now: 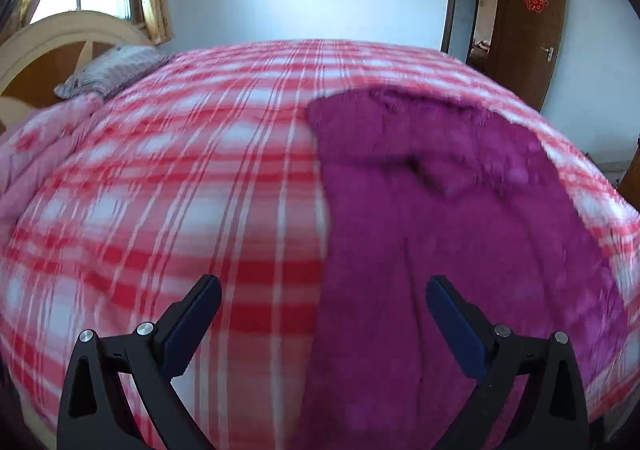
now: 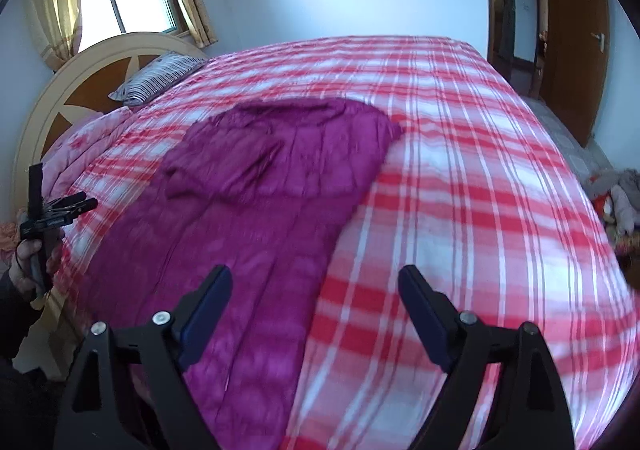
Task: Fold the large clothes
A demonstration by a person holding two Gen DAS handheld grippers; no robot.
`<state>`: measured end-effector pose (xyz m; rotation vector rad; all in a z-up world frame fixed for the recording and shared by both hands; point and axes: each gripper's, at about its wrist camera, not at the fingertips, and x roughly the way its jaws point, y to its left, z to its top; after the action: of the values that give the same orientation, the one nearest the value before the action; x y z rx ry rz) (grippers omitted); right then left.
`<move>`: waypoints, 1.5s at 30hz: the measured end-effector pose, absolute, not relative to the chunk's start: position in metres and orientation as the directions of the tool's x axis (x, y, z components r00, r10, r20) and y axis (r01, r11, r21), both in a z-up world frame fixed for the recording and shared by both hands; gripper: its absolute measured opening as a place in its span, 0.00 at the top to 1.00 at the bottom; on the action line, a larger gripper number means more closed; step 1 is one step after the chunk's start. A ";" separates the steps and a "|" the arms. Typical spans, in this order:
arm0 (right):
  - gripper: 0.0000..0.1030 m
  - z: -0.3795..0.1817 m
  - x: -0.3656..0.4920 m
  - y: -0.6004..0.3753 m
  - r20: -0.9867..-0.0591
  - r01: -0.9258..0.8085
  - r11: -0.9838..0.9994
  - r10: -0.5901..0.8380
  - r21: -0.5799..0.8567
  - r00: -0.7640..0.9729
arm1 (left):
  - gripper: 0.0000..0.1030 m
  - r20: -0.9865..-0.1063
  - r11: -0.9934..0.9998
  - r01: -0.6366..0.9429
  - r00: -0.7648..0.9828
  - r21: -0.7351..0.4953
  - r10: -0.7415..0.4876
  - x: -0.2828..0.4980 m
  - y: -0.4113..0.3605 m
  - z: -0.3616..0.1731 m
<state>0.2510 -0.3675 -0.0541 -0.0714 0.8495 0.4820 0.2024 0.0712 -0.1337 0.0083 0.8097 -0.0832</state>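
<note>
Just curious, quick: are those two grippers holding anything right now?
Left gripper: open, holding nothing.
Right gripper: open, holding nothing; purple garment lies on the bed.

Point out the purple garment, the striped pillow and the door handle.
purple garment [image 2: 256,201]: right wrist view, middle of the fabric.
striped pillow [image 2: 160,77]: right wrist view, centre of its top.
door handle [image 1: 549,51]: left wrist view, the lever.

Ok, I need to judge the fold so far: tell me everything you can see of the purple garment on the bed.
The purple garment is magenta, soft and slightly shiny, perhaps quilted. It lies flat on the red-and-white plaid bedspread, stretched lengthwise away from the cameras, with a layer folded over at its far end and some creases. Neither open gripper touches it. Blur hides finer details.
</note>
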 end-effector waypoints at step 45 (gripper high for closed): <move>0.92 -0.001 0.199 -0.397 -0.361 -0.312 0.742 0.592 0.594 0.721 | 0.96 -0.498 0.899 0.308 0.753 -0.312 -0.431 0.214 0.060 -0.005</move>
<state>0.1993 -0.3966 -0.0006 0.5292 0.5699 0.5256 0.2140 0.0596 -0.0052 -0.2168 0.5944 -0.4063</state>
